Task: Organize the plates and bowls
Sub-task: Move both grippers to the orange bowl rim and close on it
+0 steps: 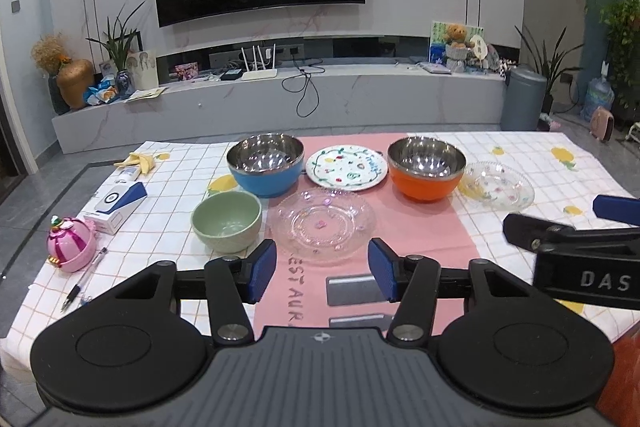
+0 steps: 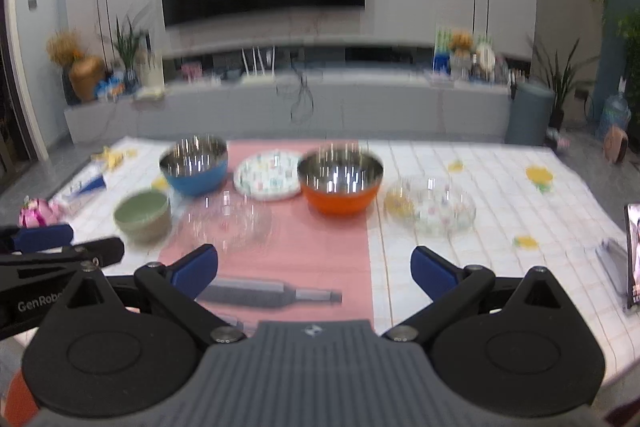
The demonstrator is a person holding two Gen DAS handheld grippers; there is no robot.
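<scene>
On the checked tablecloth [image 1: 168, 227] the dishes are sitting in a loose cluster, and nothing is being held yet. The left gripper [image 1: 322, 273] is hovering with its blue pads spread apart, just short of the near glass plate [image 1: 322, 225]; the right gripper [image 2: 314, 269] is hovering spread even wider over the pink runner [image 2: 320, 259], empty too.

Going left to right: the green bowl [image 1: 227, 221] is sitting nearest the left edge of the group, and it is looking like thick ceramic or plastic, so a pinch over its rim should be holding well. Behind it the blue bowl [image 1: 265, 163] is showing a polished steel lining (likely light but slippery inside), best taken at the rim. The near glass plate is lying flat and low, probably brittle and slick, with only its scalloped edge offering a grip. The painted white plate [image 1: 346, 167] is lying between the two steel bowls. The orange bowl [image 1: 426, 167] should be handling like the blue one. Farthest right, the second glass plate [image 1: 500, 185] is touching or nearly touching the orange bowl, and I am judging it just as fragile.
</scene>
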